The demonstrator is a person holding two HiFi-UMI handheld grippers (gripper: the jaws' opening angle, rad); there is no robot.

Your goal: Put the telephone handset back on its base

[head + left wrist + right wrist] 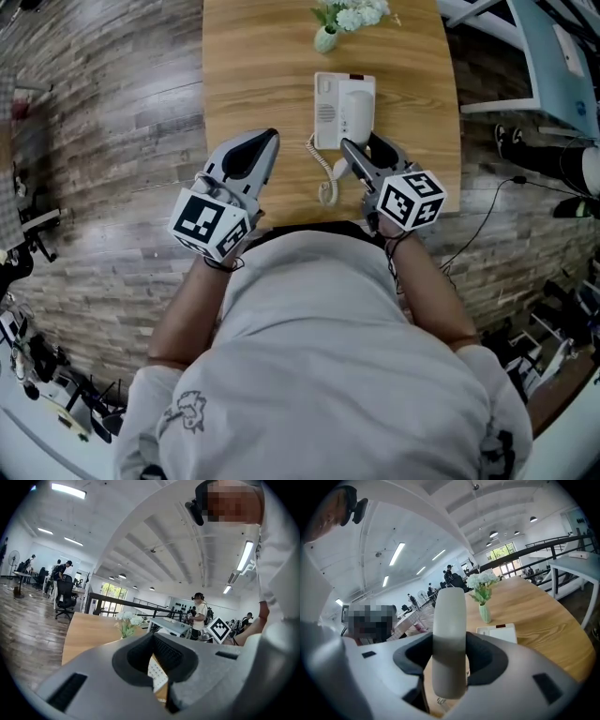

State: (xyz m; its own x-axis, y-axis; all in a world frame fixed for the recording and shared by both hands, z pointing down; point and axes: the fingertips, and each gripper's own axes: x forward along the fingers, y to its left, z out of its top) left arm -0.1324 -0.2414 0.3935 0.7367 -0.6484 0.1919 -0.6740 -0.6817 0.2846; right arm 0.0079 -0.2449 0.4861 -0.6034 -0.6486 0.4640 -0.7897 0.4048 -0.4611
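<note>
White plastic between the jaws: our right hand-held gripper (367, 155) is clamped on the telephone handset (357, 111), and in the right gripper view we see that handset (450, 634) standing upright, pinched on both sides by the dark pads. From the head view the handset lies along the right half of the telephone base (328, 103), lined up with it. We cannot tell whether it is seated in the cradle or held just above it. The base sits flat on the wooden tabletop (262, 66), speaker grille on its left half. The coiled cord (326, 173) trails down from the base toward the near edge, just left of the right gripper.

Over on the other side, our left hand-held gripper (262, 145) is near the base's left, tips pointing up the tabletop and apart from the phone. Its jaws are drawn together at the tips with nothing between them. In the left gripper view, a sliver of the base's dotted grille (154, 670) shows through the hollow between the pads.

Beyond the base, at the far end of the tabletop, stands a small pale green vase (325, 38) with white flowers (352, 14). The right gripper view has that vase (484, 612) behind the base (498, 632).
</note>
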